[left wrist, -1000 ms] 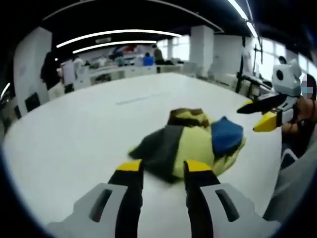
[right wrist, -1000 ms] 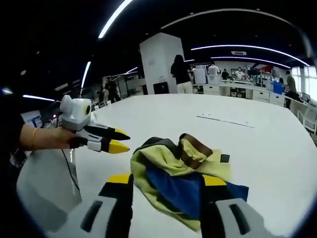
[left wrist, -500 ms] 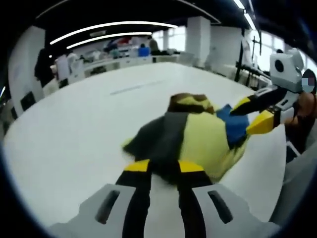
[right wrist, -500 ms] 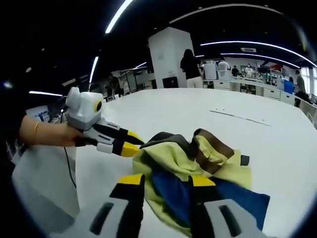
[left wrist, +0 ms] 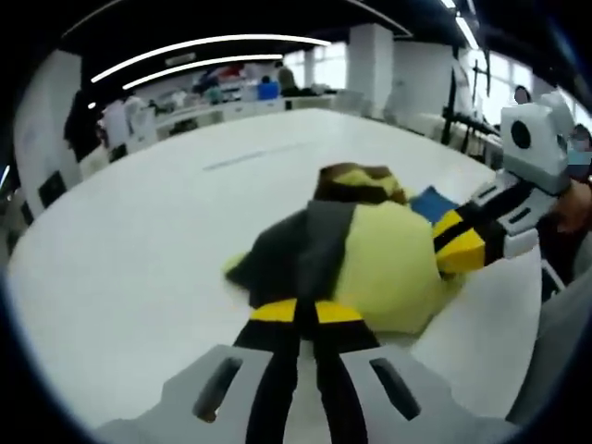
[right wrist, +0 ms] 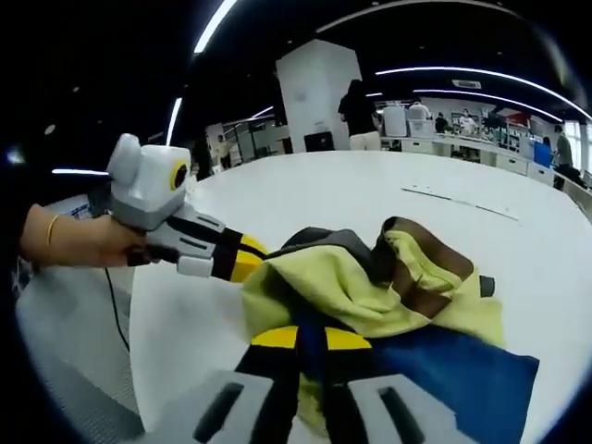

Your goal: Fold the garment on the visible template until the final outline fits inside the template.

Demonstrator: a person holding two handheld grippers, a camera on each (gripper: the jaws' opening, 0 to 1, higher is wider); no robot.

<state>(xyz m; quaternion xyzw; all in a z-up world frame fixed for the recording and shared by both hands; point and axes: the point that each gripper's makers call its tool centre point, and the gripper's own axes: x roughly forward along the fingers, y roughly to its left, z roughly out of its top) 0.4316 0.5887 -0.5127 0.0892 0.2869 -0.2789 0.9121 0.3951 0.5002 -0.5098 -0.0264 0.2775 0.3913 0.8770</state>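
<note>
The white table (left wrist: 139, 240) runs wide and bare around the garment (left wrist: 370, 259), with a thin dark line (left wrist: 250, 159) marked on its top beyond the heap. Past the table's far edge I see white pillars (right wrist: 319, 97), desks with people at them (left wrist: 240, 97), a person standing (right wrist: 361, 116) by a pillar, and long ceiling lights (left wrist: 203, 46). A pale sheet (right wrist: 65, 305) hangs off the table edge beside my left hand (right wrist: 69, 242). The garment lies crumpled in a heap on the table, yellow-green with a dark grey panel, a brown striped band bunched on top, and a blue part spread flat on the side nearest my right gripper. In the left gripper view my left gripper (left wrist: 305, 313) has its jaws pressed together on the grey edge of the garment nearest me, and my right gripper (left wrist: 460, 242) comes in from the right, its yellow tips against the yellow cloth at the heap's other side. In the right gripper view my right gripper (right wrist: 310, 339) has its jaws closed on cloth where the yellow meets the blue, and the rest of the heap rises just beyond the tips. There the left gripper (right wrist: 242, 259) comes in from the left, its tips buried in the garment's yellow and grey edge. Nothing stands between either gripper and the cloth.
</note>
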